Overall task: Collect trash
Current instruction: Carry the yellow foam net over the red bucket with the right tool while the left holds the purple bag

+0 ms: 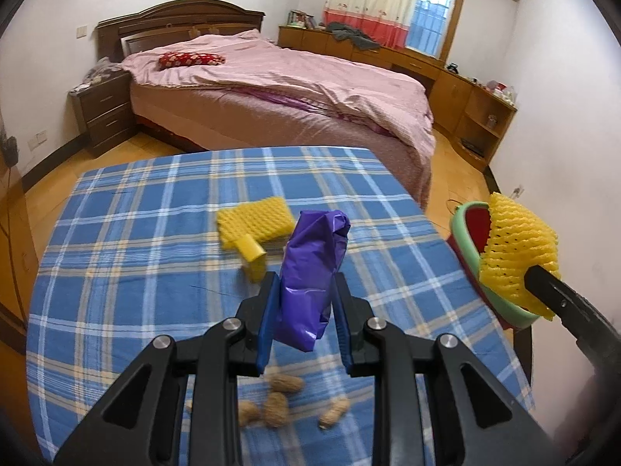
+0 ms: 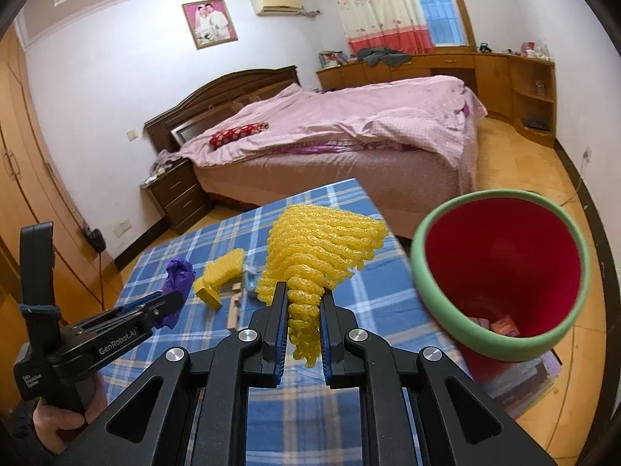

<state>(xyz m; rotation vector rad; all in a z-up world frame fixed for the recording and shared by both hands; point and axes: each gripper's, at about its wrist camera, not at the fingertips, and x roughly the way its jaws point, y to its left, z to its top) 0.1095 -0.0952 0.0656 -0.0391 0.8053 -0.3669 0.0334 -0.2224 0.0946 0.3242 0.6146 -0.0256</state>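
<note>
My left gripper (image 1: pixel 304 283) is shut on a crumpled purple plastic bag (image 1: pixel 312 268) and holds it above the blue plaid tablecloth (image 1: pixel 136 240). My right gripper (image 2: pixel 304 295) is shut on a yellow foam fruit net (image 2: pixel 318 248), held up beside the red bin with a green rim (image 2: pixel 500 272). In the left wrist view that net (image 1: pixel 516 256) sits over the bin's rim (image 1: pixel 462 233). Another yellow foam net (image 1: pixel 254 223) and a small yellow box (image 1: pixel 254 254) lie on the table. Several peanut shells (image 1: pixel 279 404) lie under my left gripper.
A small wooden block (image 2: pixel 233 310) and a pale blue scrap (image 2: pixel 248 277) lie near the yellow box (image 2: pixel 209 295). The bin stands off the table's right edge, with some trash at its bottom. A bed, nightstand and cabinets stand beyond the table.
</note>
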